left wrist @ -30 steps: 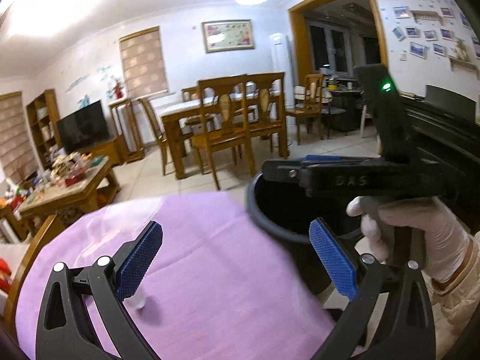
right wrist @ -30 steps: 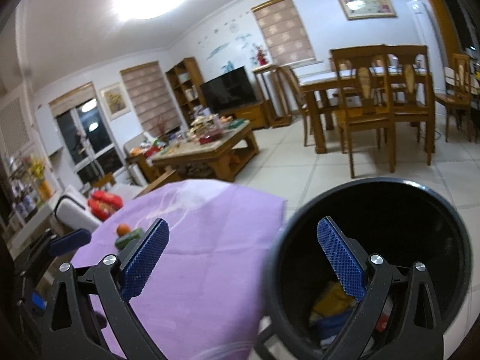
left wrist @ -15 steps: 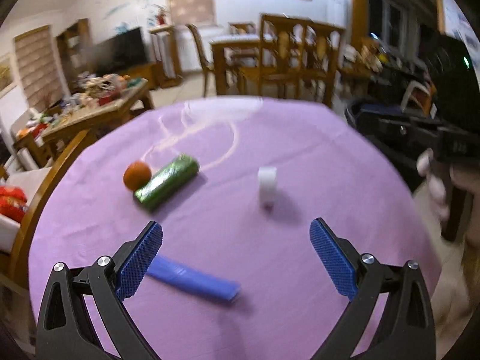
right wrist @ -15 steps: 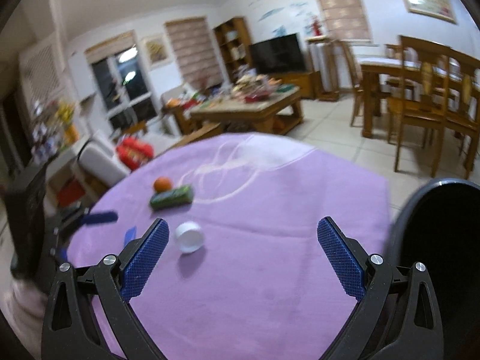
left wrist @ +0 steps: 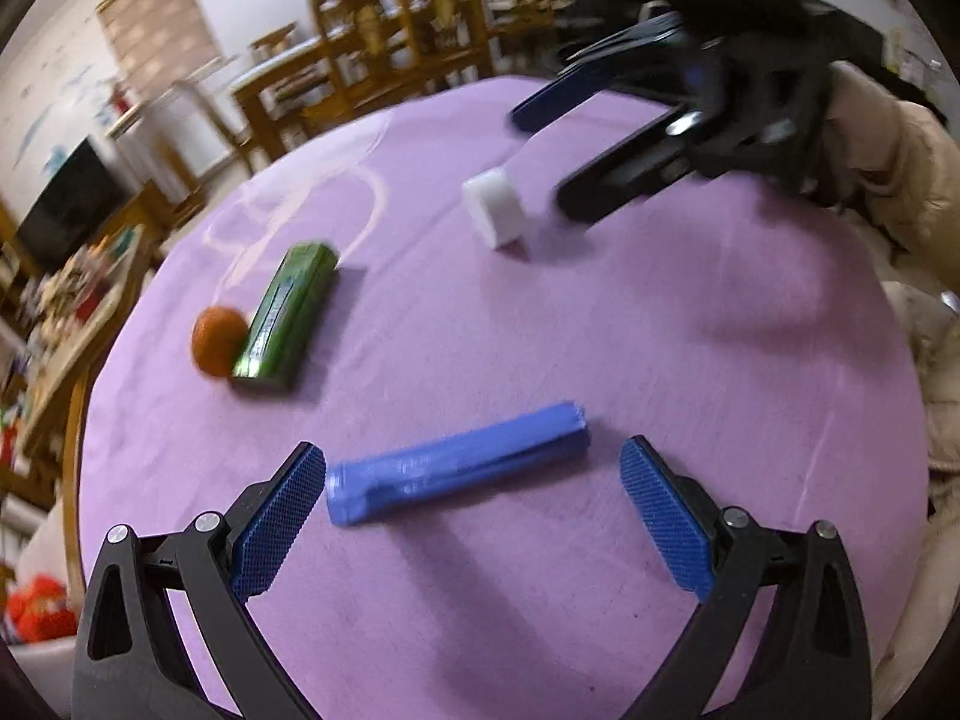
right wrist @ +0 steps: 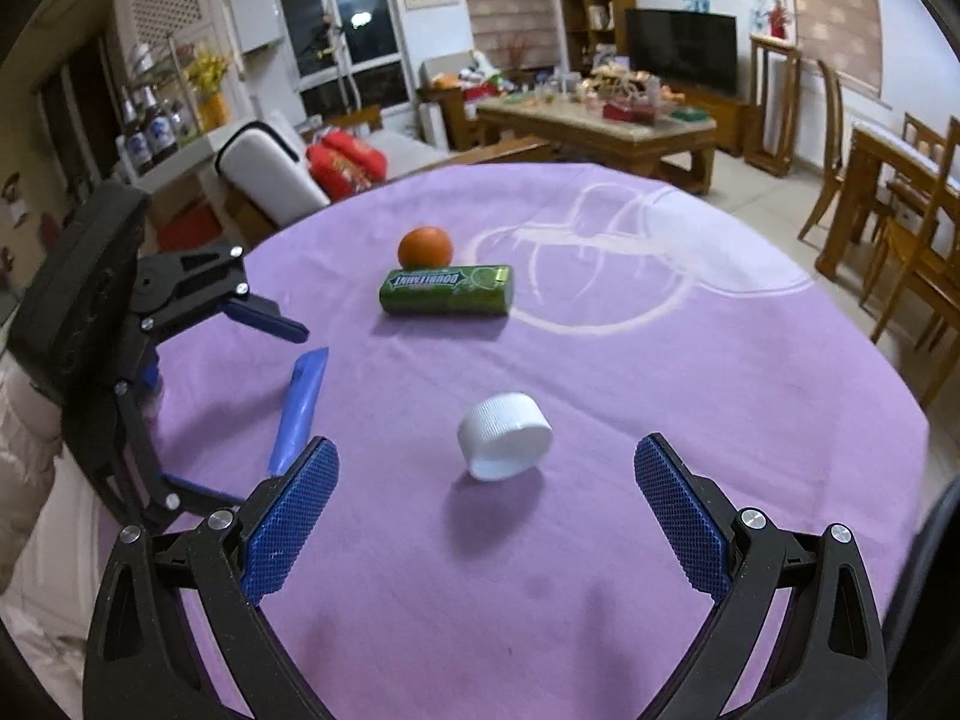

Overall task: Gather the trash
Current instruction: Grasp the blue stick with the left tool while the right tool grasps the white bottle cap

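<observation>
Both claws spread, blue wrapper (left wrist: 456, 471) between left claw (left wrist: 474, 516)

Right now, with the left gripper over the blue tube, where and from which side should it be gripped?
Grip the blue tube at its middle, coming straight down from above. It lies flat on the purple tablecloth, its length running across the open left gripper, so the gripper probably needs turning for the fingers to close across its narrow width.
</observation>
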A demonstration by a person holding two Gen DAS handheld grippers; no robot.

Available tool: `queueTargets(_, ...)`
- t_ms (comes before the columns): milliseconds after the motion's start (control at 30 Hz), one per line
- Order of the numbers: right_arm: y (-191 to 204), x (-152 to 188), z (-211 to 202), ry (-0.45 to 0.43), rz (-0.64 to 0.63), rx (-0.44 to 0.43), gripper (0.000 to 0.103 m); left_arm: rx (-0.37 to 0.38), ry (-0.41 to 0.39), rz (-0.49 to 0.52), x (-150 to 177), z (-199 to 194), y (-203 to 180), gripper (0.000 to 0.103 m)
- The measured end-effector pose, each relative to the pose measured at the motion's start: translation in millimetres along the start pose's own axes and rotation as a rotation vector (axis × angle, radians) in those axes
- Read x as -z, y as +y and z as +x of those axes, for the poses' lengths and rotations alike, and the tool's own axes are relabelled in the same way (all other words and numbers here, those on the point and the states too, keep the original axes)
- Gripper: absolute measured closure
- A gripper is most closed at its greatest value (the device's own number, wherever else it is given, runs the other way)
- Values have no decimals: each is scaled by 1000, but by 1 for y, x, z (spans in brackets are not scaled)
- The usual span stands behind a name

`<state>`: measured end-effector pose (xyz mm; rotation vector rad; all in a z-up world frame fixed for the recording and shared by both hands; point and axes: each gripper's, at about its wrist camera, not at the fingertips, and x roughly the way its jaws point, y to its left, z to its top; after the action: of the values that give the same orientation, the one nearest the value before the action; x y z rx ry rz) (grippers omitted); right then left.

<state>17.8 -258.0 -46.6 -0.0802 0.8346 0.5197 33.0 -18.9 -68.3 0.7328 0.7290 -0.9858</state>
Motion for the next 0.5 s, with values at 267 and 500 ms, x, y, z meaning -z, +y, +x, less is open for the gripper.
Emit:
queueTargets(267,-10,-7,31,121,24,-10,60,46,-28,54,-3,4,4,11)
queueTargets(500,-14,-5,29,116,43,-15,64,57,7,-119,-3,7,30,44)
